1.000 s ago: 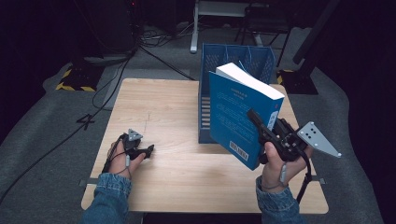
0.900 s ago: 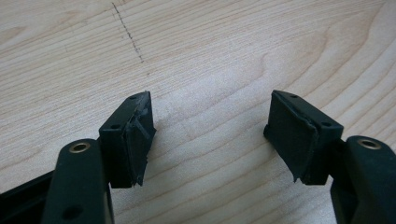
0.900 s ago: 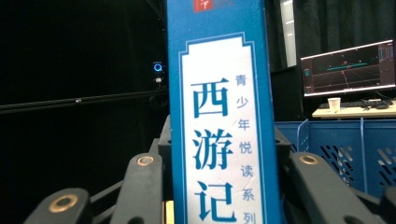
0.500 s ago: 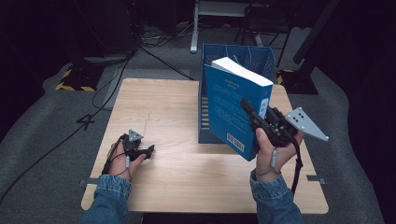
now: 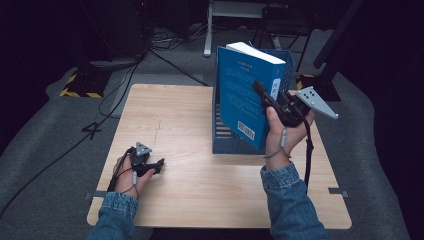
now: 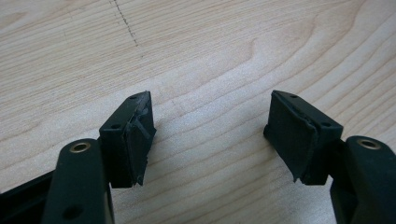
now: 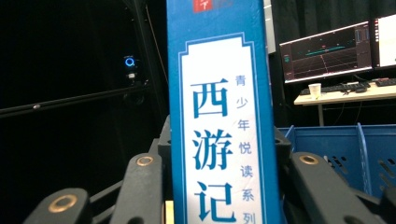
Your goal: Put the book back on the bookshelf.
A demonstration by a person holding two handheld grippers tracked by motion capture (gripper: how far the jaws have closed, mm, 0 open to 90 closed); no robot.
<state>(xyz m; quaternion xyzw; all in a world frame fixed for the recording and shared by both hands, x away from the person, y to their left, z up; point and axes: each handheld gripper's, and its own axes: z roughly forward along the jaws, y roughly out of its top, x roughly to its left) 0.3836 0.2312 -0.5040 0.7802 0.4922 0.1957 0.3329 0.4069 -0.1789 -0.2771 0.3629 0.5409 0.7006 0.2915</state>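
Note:
A thick blue book (image 5: 244, 95) stands upright in the air over the front wall of the blue rack (image 5: 222, 142), its white page edge on top. My right gripper (image 5: 265, 97) is shut on its spine; in the right gripper view both jaws clamp the blue spine (image 7: 219, 116) with white Chinese lettering. My left gripper (image 5: 159, 163) rests low on the wooden table (image 5: 170, 115) at the front left. In the left gripper view its fingertips (image 6: 135, 135) stand wide apart over bare wood, nothing between them.
The blue slotted rack stands at the table's back right, behind the book (image 7: 369, 154). Cables (image 5: 115, 85) and a yellow-black striped base (image 5: 77, 85) lie on the dark floor at the left. A desk with monitors (image 7: 327, 51) is far behind.
My right gripper has carried the book up and away from me toward the rack, turning it more upright. The left hand has stayed in place.

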